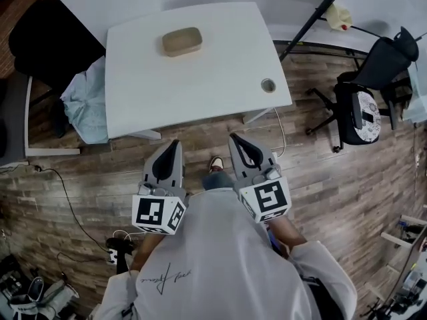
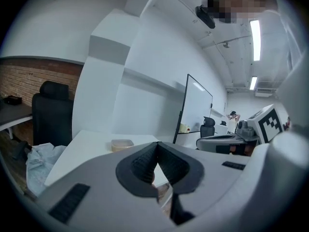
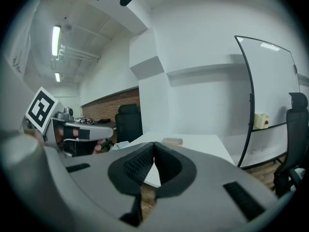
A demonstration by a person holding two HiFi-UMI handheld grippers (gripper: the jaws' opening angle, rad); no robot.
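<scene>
The left gripper [image 1: 175,145] and the right gripper [image 1: 235,139] are both empty, with their jaws pressed together. The tan box [image 1: 181,41] lies on the white table [image 1: 220,72], well ahead of both grippers and more in line with the left one, so nothing appears handled yet. The box shows no label. The scrawl on the shirt [image 1: 163,277] is too small to read.

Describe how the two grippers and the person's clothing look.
Both the left gripper and the right gripper have grey plastic bodies, tapering jaws with black ribbed pads, and a white cube with black square markers at the rear. The person wears a white long-sleeved top with small dark script.
</scene>
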